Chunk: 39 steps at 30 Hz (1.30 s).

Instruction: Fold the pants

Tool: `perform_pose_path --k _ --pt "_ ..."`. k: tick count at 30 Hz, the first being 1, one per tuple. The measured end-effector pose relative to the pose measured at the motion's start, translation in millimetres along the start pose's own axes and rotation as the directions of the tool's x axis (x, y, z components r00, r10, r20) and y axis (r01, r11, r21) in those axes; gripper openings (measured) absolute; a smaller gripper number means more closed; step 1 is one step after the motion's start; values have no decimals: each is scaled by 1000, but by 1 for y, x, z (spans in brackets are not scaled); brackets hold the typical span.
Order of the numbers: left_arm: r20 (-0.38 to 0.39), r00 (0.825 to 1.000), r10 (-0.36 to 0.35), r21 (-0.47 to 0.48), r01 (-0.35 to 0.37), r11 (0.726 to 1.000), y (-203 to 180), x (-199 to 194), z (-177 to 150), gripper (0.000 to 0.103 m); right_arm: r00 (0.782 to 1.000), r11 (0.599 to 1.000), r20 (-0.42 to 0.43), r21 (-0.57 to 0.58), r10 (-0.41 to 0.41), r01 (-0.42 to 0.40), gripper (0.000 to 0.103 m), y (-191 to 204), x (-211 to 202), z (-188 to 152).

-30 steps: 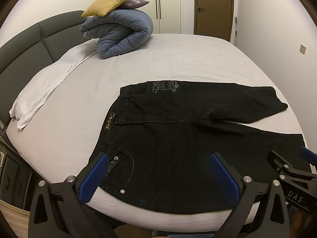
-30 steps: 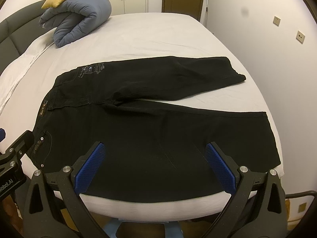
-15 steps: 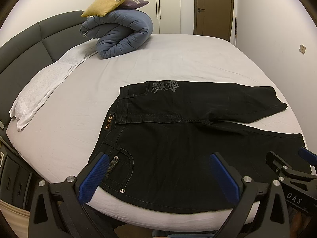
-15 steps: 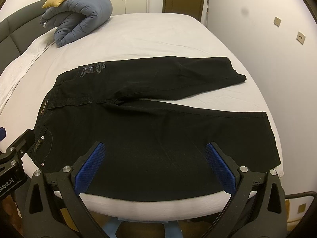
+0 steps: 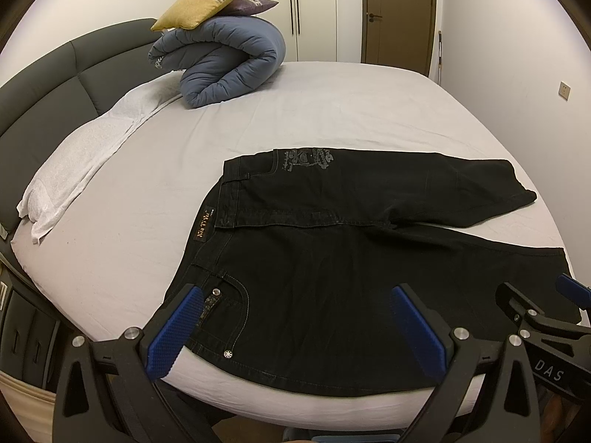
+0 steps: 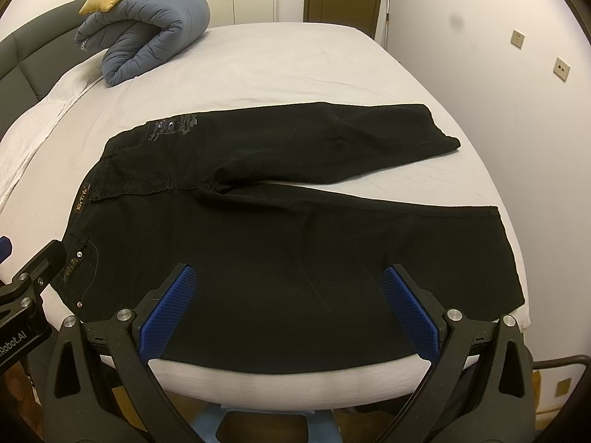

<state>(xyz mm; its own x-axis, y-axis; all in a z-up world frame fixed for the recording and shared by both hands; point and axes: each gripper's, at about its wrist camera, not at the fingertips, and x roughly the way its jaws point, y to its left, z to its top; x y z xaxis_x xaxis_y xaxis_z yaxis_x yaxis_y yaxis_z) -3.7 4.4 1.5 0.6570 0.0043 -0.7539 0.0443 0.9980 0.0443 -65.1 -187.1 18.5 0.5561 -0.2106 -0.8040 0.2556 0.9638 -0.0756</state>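
With each hand-held gripper (image 5: 295, 336) (image 6: 288, 310) spread and empty, you face black pants (image 6: 280, 243) lying flat on the bed (image 6: 280, 74): heavy, limp denim, best pinched at waistband and hem.

White-sheeted bed (image 5: 332, 110) with dark grey padded headboard (image 5: 55, 74). Rolled blue quilted duvet (image 5: 229, 62) at the head end, carrying a mustard-yellow cushion (image 5: 203, 2) over a purple cushion (image 5: 255, 3). Brown wooden door (image 5: 399, 14) and white wardrobe doors (image 5: 295, 11) behind.
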Motion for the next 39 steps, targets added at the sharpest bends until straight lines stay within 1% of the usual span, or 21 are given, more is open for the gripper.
perform_pose_path --k 18,24,27,31,32,34,35,36,37,38,39 --pt "-18 1000 -8 3 8 1000 1 8 -6 103 1000 1000 -20 -12 5 -5 103 5 10 -3" --pt "-38 999 -33 -1 33 999 5 22 -1 103 999 999 -40 -32 3 -4 103 8 22 1" --pt "-51 997 -64 -13 63 998 11 35 7 103 999 998 -45 -55 9 -12 103 11 32 7" --pt "-81 984 -157 12 158 987 18 60 25 103 999 992 -30 -122 39 -42 103 16 47 28" --pt "-87 973 -214 5 216 976 21 68 31 103 998 988 -21 -142 57 -59 103 17 52 38" --pt "-63 943 -327 -12 327 945 27 80 42 103 994 979 -1 -169 113 -111 103 15 61 61" --pt "-43 945 -323 -17 323 946 29 83 46 103 990 974 7 -178 142 -138 103 14 66 73" --pt "-17 955 -295 -10 295 955 31 87 52 103 984 967 15 -191 176 -170 103 13 71 86" --pt "-30 961 -275 19 275 961 30 96 59 103 977 957 20 -208 210 -202 103 12 78 100" --pt "-76 960 -268 50 272 961 29 107 67 103 972 948 24 -227 235 -224 103 11 84 112" --pt "-121 956 -266 57 275 960 31 122 78 103 963 934 31 -255 267 -251 103 12 91 125"
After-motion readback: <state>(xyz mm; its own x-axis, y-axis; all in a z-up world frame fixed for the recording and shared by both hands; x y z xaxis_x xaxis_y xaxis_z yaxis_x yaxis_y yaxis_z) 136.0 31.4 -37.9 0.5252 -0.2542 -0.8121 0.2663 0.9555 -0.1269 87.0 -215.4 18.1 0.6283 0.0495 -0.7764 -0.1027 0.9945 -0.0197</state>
